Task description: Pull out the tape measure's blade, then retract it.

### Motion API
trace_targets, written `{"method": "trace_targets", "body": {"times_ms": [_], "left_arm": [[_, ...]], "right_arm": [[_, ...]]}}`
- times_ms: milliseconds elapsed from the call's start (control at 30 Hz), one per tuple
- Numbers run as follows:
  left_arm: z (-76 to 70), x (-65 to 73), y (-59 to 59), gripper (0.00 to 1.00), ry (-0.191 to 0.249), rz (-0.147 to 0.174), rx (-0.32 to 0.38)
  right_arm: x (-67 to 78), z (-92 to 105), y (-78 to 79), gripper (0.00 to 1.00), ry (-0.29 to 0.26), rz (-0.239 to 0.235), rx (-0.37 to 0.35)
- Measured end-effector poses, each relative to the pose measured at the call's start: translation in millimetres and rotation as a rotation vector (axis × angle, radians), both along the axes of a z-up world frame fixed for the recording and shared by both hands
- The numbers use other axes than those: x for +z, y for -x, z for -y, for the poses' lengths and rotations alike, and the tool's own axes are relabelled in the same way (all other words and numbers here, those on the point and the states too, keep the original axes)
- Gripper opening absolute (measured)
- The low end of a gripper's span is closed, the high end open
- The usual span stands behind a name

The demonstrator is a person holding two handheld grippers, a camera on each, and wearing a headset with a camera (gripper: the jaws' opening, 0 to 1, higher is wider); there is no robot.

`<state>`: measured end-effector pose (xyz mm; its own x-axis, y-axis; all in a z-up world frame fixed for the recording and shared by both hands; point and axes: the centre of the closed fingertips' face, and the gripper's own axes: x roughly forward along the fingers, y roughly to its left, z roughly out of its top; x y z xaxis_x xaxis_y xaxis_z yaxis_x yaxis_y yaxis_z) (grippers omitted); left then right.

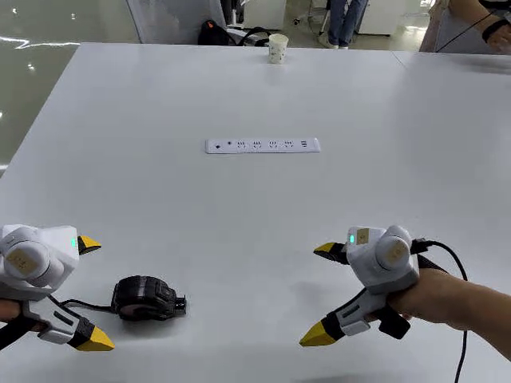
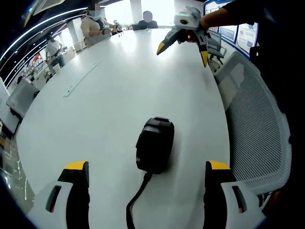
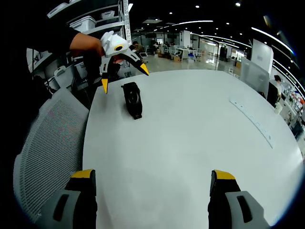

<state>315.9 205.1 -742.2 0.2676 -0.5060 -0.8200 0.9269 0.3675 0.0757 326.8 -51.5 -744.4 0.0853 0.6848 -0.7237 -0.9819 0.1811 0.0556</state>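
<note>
A black tape measure [image 1: 146, 298] lies on the white table [image 1: 255, 199] near the front left, its blade in and a black cord trailing from it. My left gripper [image 1: 94, 292] is open just left of it, yellow fingertips to either side of its near end. Its own view has the tape measure [image 2: 155, 144] ahead between the open jaws, untouched. My right gripper [image 1: 323, 291] stands open at the front right, well clear of the tape measure. From there the tape measure [image 3: 132, 98] lies far across the table beside the left gripper [image 3: 123, 71].
A white power strip [image 1: 263, 145] lies across the table's middle. A paper cup [image 1: 278, 48] stands at the far edge. A mesh office chair [image 2: 257, 119] is at the table's near side. People sit and stand beyond the far end.
</note>
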Motion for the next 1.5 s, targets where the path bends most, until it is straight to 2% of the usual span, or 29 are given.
{"method": "trace_targets", "body": {"times_ms": [133, 233, 433, 567, 667, 800, 900, 1067, 1167, 1267, 1367, 1500], "left_arm": [[3.9, 0.1, -5.1, 0.99, -0.016, 0.0, -0.048], [6.9, 3.5, -9.3, 0.95, -0.019, -0.004, -0.052], [22.0, 2.7, -11.8, 0.92, -0.029, -0.002, -0.094], [32.7, 0.8, -9.6, 0.89, -0.026, -0.01, -0.114], [38.0, -1.7, -6.0, 0.83, -0.03, -0.033, -0.124], [39.4, -11.5, -3.9, 0.79, -0.057, -0.042, -0.139], [40.6, -17.7, -0.8, 0.7, -0.081, -0.046, -0.172], [43.1, -26.7, 0.6, 0.69, -0.117, -0.069, -0.181], [45.7, -28.7, 0.2, 0.66, -0.117, -0.078, -0.179], [51.2, -28.0, -0.7, 0.59, -0.099, -0.083, -0.184], [54.8, -29.3, -0.9, 0.57, -0.094, -0.088, -0.182], [54.0, -31.3, -3.8, 0.46, -0.111, -0.106, -0.164]], "right_arm": [[1.1, -12.6, -3.1, 0.99, -0.004, 0.006, 0.002], [2.2, -22.0, -4.1, 0.99, -0.005, 0.017, 0.016], [-0.2, -41.8, -5.3, 0.99, -0.005, 0.019, 0.038], [-0.3, -51.9, -5.6, 0.99, -0.017, 0.019, 0.046], [-3.4, -58.7, -5.4, 0.99, -0.013, 0.02, 0.064], [-7.5, -70.5, -5.1, 0.99, -0.016, 0.028, 0.09], [-10.0, -80.6, -4.4, 0.99, -0.021, 0.021, 0.099], [-13.3, -98.5, -4.5, 0.99, -0.035, 0.023, 0.119], [-15.3, -108.1, -2.6, 0.99, -0.032, 0.016, 0.132], [-15.6, -119.0, 1.7, 0.99, -0.029, 0.025, 0.174], [-13.3, -128.0, 4.2, 0.99, -0.031, 0.021, 0.185], [-12.6, -138.5, 3.7, 0.99, -0.037, 0.018, 0.195]]}}
